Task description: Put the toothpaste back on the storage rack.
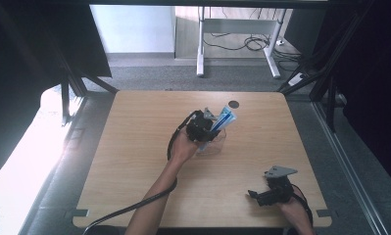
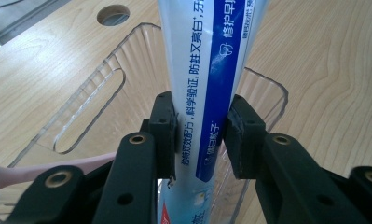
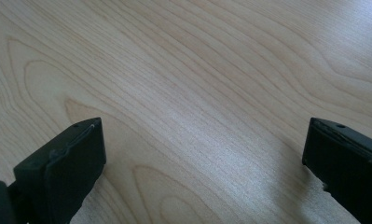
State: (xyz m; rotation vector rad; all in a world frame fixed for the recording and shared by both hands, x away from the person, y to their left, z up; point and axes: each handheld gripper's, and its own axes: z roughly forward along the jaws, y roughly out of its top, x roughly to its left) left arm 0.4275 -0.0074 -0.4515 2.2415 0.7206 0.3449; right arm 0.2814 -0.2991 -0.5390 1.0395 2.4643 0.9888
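A white and blue toothpaste tube (image 2: 207, 70) stands upright in a clear ribbed plastic container (image 2: 81, 93) near the middle of the table. My left gripper (image 2: 200, 135) is shut on the tube's lower part, one pad on each side. In the high view the tube (image 1: 227, 117) sticks up out of the container (image 1: 218, 143) beside the left gripper (image 1: 206, 129). A pink toothbrush (image 2: 44, 170) lies in the container to the left of the jaws. My right gripper (image 1: 256, 197) rests at the front right of the table, and its jaws (image 3: 204, 154) stand wide open over bare wood.
The wooden table (image 1: 134, 161) has a round cable hole (image 1: 233, 104) at its far edge, just behind the container. Dark frame posts stand at both sides. A desk frame with cables stands on the floor beyond.
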